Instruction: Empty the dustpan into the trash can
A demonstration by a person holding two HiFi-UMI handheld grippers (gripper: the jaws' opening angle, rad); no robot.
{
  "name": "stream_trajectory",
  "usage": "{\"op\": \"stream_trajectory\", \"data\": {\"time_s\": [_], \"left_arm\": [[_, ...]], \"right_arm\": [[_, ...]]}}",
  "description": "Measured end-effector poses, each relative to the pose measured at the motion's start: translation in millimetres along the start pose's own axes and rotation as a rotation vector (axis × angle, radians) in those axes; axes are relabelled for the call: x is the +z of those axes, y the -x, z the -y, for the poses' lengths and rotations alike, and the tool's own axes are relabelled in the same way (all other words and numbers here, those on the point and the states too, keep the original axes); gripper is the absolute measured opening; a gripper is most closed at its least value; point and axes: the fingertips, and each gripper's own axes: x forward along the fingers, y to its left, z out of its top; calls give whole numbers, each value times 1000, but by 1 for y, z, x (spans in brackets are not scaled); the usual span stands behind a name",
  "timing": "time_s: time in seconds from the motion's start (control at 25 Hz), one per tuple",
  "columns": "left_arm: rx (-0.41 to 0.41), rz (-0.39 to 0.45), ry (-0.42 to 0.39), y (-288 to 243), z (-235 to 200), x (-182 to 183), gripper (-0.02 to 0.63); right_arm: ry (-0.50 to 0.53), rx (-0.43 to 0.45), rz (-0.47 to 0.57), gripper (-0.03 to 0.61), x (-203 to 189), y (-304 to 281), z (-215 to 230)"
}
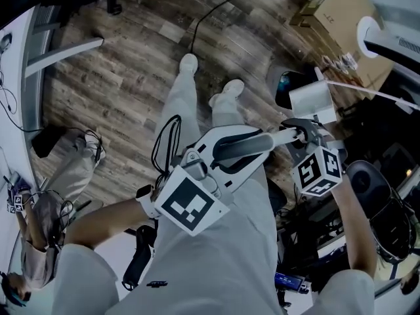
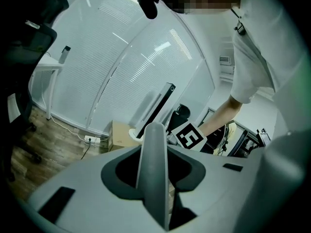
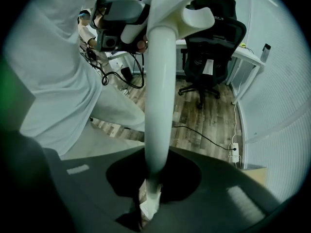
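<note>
Shows the left gripper [image 1: 220, 159] pinching the grey grip [image 1: 243, 146] of a long handle, and the right gripper [image 1: 296, 135] pressed tight on the white shaft [image 3: 158, 106] further along. Places the dustpan [image 1: 314, 100] at two o'clock in the head view, just beside what looks like the trash can [image 1: 287, 87] at one o'clock. Risks a spill onto the wood floor [image 1: 118, 77] if the smooth shaft rolls between the jaws or the dustpan tips short of the rim. Leaves the dustpan's contents unseen, hides part of the can behind it, and shows neither in the gripper views.

Head view: steeply down onto wood floor [image 1: 131, 77]. Gripper views: close, along own jaws; all share floor.
</note>
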Motion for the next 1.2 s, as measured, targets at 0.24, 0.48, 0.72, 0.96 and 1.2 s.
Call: {"op": "stream_trajectory", "data": {"time_s": [0.24, 0.48, 0.72, 0.96, 1.2], "left_arm": [[-5, 9, 8, -1, 15, -5, 110], [-17, 0, 30, 3, 30, -8, 109], [-28, 9, -3, 9, 40, 5, 109], [-38, 23, -16, 21, 55, 22, 109], [-24, 39, -22, 35, 60, 35, 109]], "right_arm": [[21, 1, -20, 43, -10, 8, -8], [23, -14, -19, 43, -11, 15, -18], [17, -31, -24, 43, -4, 26, -24], [1, -48, -25, 41, 7, 46, -28], [21, -69, 0, 43, 21, 64, -26]]}}
